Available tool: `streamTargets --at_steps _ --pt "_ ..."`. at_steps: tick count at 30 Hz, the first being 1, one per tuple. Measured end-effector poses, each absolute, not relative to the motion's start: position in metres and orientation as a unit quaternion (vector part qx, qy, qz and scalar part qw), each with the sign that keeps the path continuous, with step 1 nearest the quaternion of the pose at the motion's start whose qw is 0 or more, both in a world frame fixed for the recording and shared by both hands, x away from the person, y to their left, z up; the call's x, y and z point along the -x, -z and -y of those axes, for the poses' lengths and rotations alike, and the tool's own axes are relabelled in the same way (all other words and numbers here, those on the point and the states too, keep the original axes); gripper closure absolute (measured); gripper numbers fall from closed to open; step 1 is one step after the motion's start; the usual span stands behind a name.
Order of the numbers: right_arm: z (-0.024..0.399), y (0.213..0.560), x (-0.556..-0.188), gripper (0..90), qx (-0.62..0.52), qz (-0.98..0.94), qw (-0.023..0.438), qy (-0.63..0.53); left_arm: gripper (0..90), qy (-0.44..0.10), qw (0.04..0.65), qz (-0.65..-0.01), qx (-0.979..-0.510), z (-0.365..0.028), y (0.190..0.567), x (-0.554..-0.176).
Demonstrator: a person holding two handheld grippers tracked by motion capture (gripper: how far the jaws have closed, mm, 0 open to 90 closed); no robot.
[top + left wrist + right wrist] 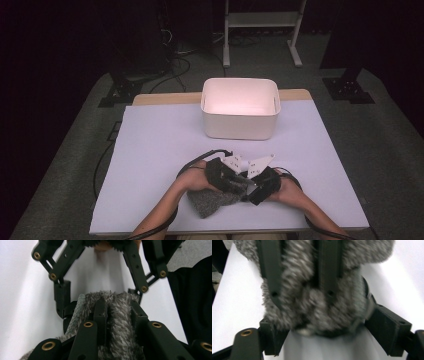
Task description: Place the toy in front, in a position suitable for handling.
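A grey fuzzy cloth (212, 202) lies bunched near the table's front edge, between my two hands. My left gripper (243, 183) reaches in from the left, and its jaws are shut on a raised fold of the cloth (120, 322). In the left gripper view, that gripper (117, 307) pinches the fold tightly. My right gripper (251, 189) faces it from the right. In the right gripper view, my right gripper (325, 325) stands with its jaws wide apart, one on each side of the cloth (304, 302). I cannot see its pads pressing in.
A white bin (240, 125) stands at the back centre of the white-covered table (160, 145). Cables trail from both grippers across the front edge. Beyond the table are floor cables and a white frame (260, 20).
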State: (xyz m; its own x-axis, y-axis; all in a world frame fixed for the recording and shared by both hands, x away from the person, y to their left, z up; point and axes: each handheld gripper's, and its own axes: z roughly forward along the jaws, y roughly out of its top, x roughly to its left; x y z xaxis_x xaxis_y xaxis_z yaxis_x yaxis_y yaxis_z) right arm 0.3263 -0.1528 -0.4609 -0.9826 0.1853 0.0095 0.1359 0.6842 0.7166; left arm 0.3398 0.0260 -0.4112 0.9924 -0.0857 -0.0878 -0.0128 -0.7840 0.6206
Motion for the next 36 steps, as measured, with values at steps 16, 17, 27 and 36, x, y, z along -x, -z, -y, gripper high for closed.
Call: streamTargets --at_steps 16,17,27,36 --pt "0.153 0.461 -0.320 24.2 -0.084 -0.916 0.034 -0.392 72.2 0.030 0.317 -0.049 -0.947 -0.101 0.404 -0.346" --pt "0.154 0.461 -0.320 24.2 -0.083 -0.914 0.033 -0.395 72.3 0.029 0.319 -0.049 -0.946 -0.102 0.405 -0.345" --pt "0.137 0.457 -0.326 18.6 -0.083 -0.913 0.013 -0.399 72.6 0.034 0.316 -0.043 -0.947 -0.095 0.405 -0.344" --pt "0.110 0.462 -0.329 20.4 -0.068 -0.917 0.011 -0.394 72.5 0.039 0.319 -0.040 -0.946 -0.097 0.406 -0.346"
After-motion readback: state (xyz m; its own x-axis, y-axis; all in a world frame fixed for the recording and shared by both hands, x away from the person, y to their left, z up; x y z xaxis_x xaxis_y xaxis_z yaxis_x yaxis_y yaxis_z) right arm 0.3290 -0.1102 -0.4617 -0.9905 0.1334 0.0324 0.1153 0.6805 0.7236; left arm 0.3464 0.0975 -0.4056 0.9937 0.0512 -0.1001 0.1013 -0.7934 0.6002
